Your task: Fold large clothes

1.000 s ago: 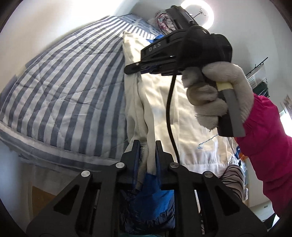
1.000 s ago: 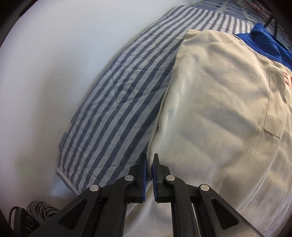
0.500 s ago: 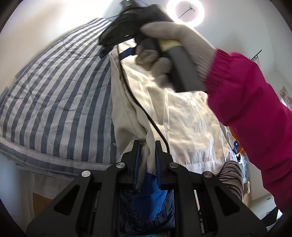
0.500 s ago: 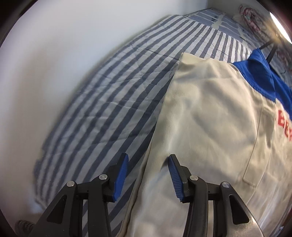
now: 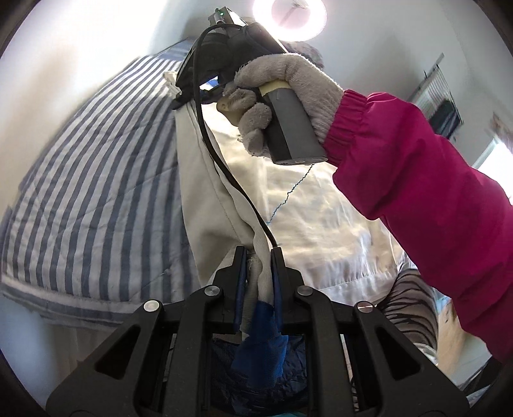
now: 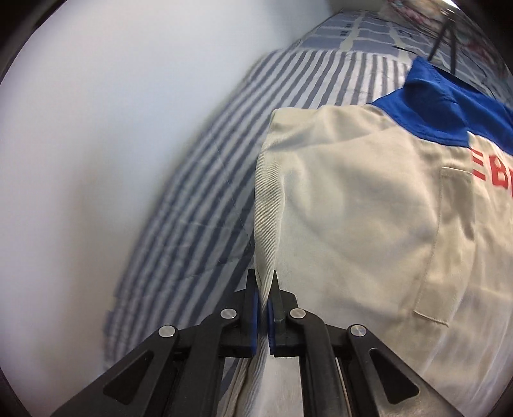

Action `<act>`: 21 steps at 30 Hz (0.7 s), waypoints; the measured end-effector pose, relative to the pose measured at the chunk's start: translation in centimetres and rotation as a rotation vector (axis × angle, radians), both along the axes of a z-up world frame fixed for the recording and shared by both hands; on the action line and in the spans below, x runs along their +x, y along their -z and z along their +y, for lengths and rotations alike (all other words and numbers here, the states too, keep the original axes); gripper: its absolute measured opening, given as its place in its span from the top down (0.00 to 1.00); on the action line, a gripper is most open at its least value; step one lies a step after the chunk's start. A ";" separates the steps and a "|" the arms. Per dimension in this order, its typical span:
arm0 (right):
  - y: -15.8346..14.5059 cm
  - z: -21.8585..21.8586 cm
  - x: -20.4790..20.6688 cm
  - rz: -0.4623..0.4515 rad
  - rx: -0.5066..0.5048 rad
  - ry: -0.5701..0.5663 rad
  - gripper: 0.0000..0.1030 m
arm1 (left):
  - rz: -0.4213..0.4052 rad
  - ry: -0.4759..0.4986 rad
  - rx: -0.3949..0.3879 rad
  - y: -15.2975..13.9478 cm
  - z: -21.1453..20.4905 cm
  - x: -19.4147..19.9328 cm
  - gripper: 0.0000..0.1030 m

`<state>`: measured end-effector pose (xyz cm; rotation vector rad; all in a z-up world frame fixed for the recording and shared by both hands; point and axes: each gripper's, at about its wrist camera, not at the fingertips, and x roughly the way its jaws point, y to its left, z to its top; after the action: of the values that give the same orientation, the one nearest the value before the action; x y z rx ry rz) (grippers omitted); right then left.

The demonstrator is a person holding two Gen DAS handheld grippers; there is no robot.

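Note:
A large cream jacket (image 6: 368, 208) with a blue collar (image 6: 442, 106), red lettering and a chest pocket lies on a blue-and-white striped bedspread (image 6: 205, 205). My right gripper (image 6: 263, 285) is shut on the jacket's left side edge, which rises as a pinched fold between the blue pads. In the left wrist view the same cream jacket (image 5: 320, 218) stretches away, and my left gripper (image 5: 259, 256) is shut on a bunched cream-and-blue hem end. A gloved hand (image 5: 282, 89) with a pink sleeve holds the right gripper's body (image 5: 224, 51) farther up the jacket; its fingertips are hidden there.
The striped bedspread (image 5: 89, 199) covers the bed left of the jacket, next to a white wall (image 6: 112, 112). A ring light (image 5: 290, 16) glows above. A black cable (image 5: 224, 166) runs across the jacket. A zebra-patterned cloth (image 5: 410, 308) sits at the lower right.
The right gripper opened wide, slid farther along the jacket's side edge toward the collar, and closed on it. The left gripper kept its grip and rose a little, lifting the hem.

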<state>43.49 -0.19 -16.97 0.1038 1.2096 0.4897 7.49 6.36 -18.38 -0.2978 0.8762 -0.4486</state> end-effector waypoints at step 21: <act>5.0 -25.1 -4.2 0.045 0.487 0.417 0.98 | -0.021 0.257 0.241 -0.3 -14.1 0.3 0.88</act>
<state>39.33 -25.32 -21.99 0.7701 1.0537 0.4052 7.74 -7.77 -18.08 0.0417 0.9421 -0.5764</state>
